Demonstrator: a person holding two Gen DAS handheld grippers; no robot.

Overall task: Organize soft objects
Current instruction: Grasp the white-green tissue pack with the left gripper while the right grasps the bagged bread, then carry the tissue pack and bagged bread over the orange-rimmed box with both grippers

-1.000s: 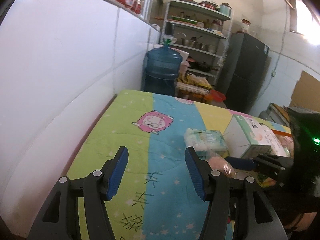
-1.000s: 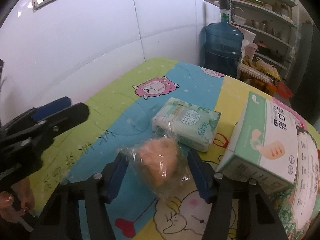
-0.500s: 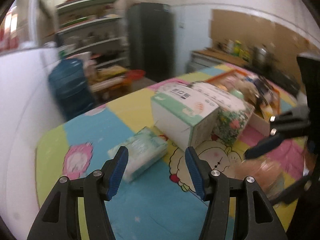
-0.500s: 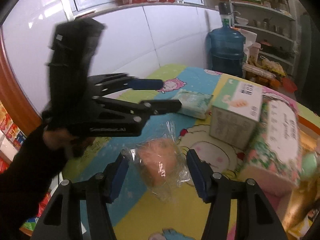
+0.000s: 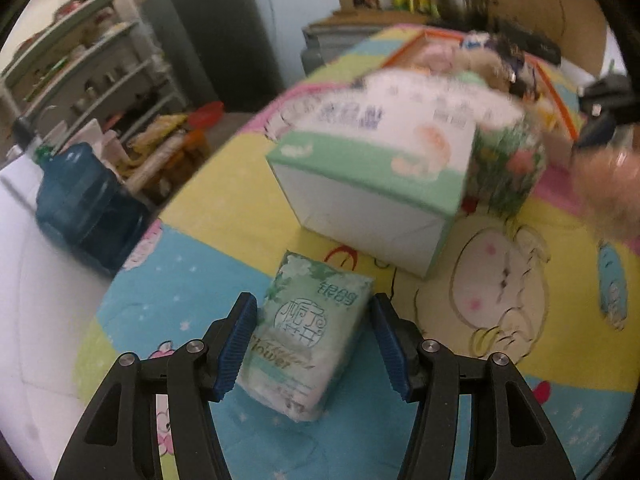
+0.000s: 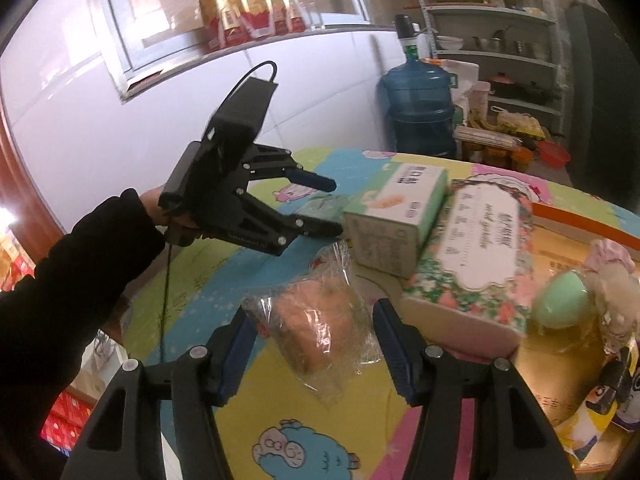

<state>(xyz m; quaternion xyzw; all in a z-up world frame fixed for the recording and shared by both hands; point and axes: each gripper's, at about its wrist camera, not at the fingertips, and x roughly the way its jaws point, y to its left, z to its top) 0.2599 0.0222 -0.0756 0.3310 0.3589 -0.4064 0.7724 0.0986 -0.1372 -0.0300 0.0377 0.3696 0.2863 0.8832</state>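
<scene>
A green pack of tissues (image 5: 306,334) lies on the cartoon-print cloth (image 5: 500,300). My left gripper (image 5: 312,340) is open with a blue pad on each side of it, not touching. In the right wrist view the left gripper (image 6: 320,204) reaches over that pack (image 6: 324,204). My right gripper (image 6: 314,354) is shut on an orange sponge in clear plastic wrap (image 6: 320,328) and holds it above the cloth. At the right an orange-edged cardboard box (image 6: 576,248) holds a green egg-shaped sponge (image 6: 562,300) and a pink plush (image 6: 612,264).
A green and white carton (image 5: 376,176) and a floral tissue pack (image 6: 476,256) stand between the tissue pack and the box. A blue water jug (image 6: 418,108), shelves (image 6: 492,36) and a dark fridge (image 5: 224,28) are beyond the table. A white wall (image 6: 120,140) runs along the left.
My left gripper swung round from the wall side and came down over the green tissue pack. My right gripper lifted the wrapped sponge and carried it right, toward the cardboard box.
</scene>
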